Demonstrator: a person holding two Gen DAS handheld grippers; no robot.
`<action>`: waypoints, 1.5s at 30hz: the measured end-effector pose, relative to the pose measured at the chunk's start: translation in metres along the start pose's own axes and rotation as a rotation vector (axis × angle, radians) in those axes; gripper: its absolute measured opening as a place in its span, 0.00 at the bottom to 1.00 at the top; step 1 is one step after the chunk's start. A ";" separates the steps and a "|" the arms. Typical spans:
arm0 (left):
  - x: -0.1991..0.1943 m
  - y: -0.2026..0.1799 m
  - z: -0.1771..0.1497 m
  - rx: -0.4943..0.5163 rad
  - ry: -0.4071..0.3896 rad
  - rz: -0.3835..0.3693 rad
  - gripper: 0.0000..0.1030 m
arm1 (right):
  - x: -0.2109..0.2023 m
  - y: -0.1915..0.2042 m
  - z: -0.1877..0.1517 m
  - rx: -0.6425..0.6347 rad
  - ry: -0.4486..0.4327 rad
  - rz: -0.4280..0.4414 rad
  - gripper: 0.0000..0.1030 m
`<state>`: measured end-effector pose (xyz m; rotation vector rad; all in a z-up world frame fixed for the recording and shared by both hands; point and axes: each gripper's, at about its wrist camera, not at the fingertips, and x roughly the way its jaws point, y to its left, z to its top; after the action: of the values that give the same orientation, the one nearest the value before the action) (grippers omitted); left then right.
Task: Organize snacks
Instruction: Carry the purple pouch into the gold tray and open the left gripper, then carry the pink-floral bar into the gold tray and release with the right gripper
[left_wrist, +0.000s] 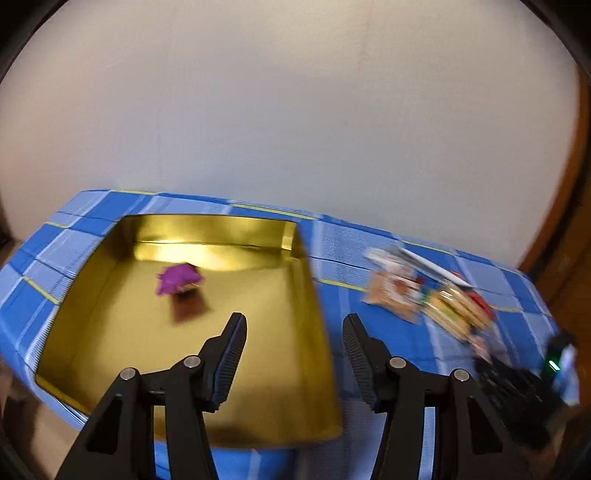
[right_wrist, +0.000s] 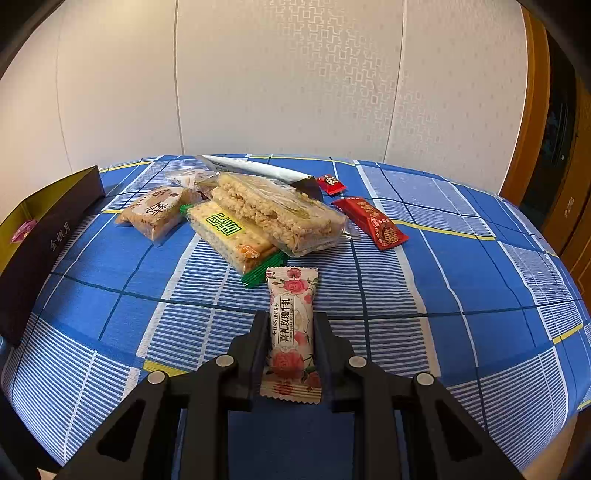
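Gold-lined box (left_wrist: 110, 295) sits at the left end of the blue checked tablecloth (right_wrist: 461, 266), w/ a purple sweet (left_wrist: 179, 282) inside near its far wall. Left gripper (left_wrist: 293, 338) hangs over the box's right rim, jaws apart, nothing between. Right gripper (right_wrist: 291, 332) is clamped on a rose-print nougat (right_wrist: 293, 332). Snack pile (right_wrist: 258, 218) lies toward the cloth's far edge, red candies (right_wrist: 373, 221) just right of it.

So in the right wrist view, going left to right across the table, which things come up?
Dark box → tan biscuit packet → green-edged cracker pack → rose-print candy in the right tongs → large red candy.
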<state>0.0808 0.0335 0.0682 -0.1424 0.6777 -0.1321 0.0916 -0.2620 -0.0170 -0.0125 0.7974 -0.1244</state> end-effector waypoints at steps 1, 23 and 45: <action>-0.004 -0.005 -0.004 0.006 -0.003 -0.014 0.54 | 0.000 0.000 0.000 -0.001 0.001 0.001 0.22; -0.044 -0.040 -0.091 0.106 0.007 -0.194 0.56 | -0.023 0.029 0.041 -0.140 0.006 0.043 0.19; -0.048 0.001 -0.106 0.004 -0.011 -0.188 0.58 | -0.056 0.210 0.126 -0.483 -0.032 0.468 0.19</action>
<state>-0.0231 0.0327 0.0155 -0.2025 0.6526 -0.3131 0.1649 -0.0513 0.0987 -0.2821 0.7644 0.5122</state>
